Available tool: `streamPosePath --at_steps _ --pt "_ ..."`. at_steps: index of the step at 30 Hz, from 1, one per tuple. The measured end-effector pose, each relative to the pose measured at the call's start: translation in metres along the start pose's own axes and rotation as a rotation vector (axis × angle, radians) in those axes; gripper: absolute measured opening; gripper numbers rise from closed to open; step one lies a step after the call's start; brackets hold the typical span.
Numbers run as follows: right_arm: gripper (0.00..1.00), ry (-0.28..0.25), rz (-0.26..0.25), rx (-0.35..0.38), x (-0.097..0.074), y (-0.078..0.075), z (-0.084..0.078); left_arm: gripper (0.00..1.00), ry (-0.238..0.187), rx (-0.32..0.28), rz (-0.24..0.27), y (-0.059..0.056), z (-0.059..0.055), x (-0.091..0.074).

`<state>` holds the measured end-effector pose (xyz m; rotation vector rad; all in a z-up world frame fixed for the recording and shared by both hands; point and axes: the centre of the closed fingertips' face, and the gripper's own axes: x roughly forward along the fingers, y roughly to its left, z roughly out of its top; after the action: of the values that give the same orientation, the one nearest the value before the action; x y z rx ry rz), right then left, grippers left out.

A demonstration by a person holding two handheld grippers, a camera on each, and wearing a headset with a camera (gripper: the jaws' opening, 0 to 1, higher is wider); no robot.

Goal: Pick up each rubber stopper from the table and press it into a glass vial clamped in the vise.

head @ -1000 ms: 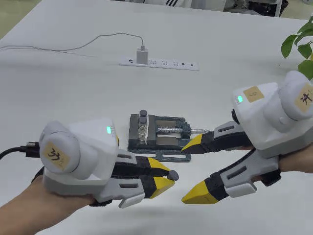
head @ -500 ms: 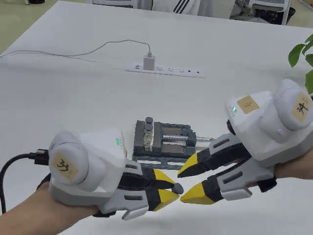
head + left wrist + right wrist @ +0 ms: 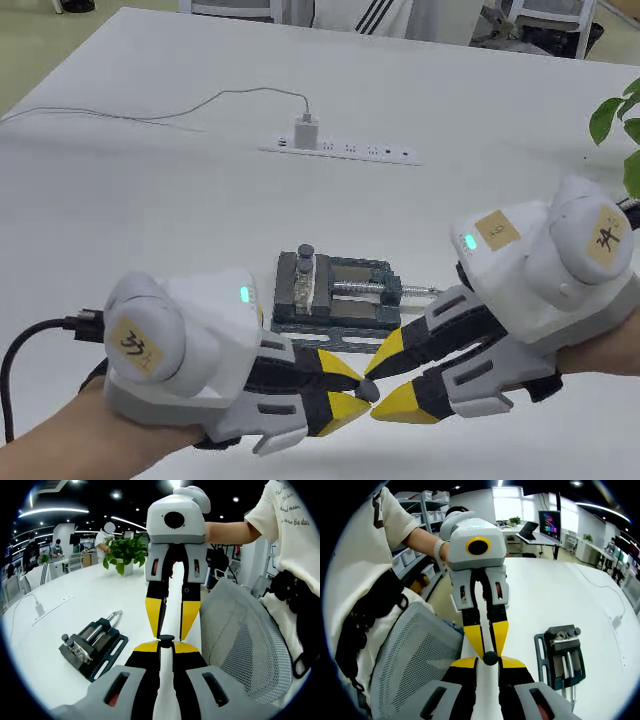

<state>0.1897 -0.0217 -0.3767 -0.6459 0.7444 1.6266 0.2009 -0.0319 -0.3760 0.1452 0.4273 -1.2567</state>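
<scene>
So, going 9 to 3 o'clock in the head view: a black cable (image 3: pixel 25 345) runs into the back of the left gripper (image 3: pixel 352 390) at 7 o'clock. That gripper is clamped on a dark rubber stopper (image 3: pixel 366 388), pinched at the very tips of its yellow fingers, over the near part of the white table (image 3: pixel 150 200) at 6 o'clock. The stopper is too small to tell which end faces where or how its axis lies.

Just beyond it, toward 12 o'clock, sits the vise (image 3: pixel 345 300). Its long axis runs 9 to 3, w/ the screw handle sticking out toward 3. At its 9 o'clock end 2 glass vials (image 3: pixel 303 285) stand upright btwn the vise jaws, each w/ dark caps (image 3: pixel 305 251) on top.

The right gripper (image 3: pixel 380 392) comes in from 3 o'clock, tip to tip w/ the left one. Its jaws are parted a little, 1 yellow tip above the stopper and 1 below. Whether they touch it can't be judged. In the left gripper view the stopper sits at that gripper's own tips, w/ the right gripper's 2 tips spread either side.

Farther back at 12 o'clock lies a power strip (image 3: pixel 350 152) w/ a white charger (image 3: pixel 305 131) plugged in. Green plant leaves (image 3: pixel 618 115) show at 2 o'clock.
</scene>
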Motion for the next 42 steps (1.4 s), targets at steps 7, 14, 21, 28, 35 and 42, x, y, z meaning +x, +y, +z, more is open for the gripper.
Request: streamPosePath --at_steps 7,14,21,28,35,42 --pt "0.10 0.027 0.001 -0.024 -0.0008 -0.0007 -0.0001 0.04 0.005 -0.003 -0.002 0.0000 0.0002 0.0014" --pt "0.08 0.073 -0.006 -0.062 -0.0005 -0.0030 -0.0009 0.04 0.017 -0.004 -0.003 0.0011 0.0004 0.0029" --pt "0.08 0.095 -0.011 -0.066 0.0004 -0.0049 -0.0002 0.04 0.022 -0.020 0.005 0.0030 0.0003 0.0023" --pt "0.08 0.115 -0.017 -0.079 0.0009 -0.0040 -0.0001 0.04 0.022 -0.030 0.009 0.0033 -0.0005 0.0019" --pt "0.07 0.124 -0.007 -0.045 0.0015 -0.0030 -0.0003 0.04 0.030 0.043 0.006 0.0006 -0.0016 0.0020" --pt "0.07 0.124 0.001 -0.024 0.0013 -0.0048 0.0005 0.05 0.034 0.085 0.010 0.0022 -0.0006 0.0009"
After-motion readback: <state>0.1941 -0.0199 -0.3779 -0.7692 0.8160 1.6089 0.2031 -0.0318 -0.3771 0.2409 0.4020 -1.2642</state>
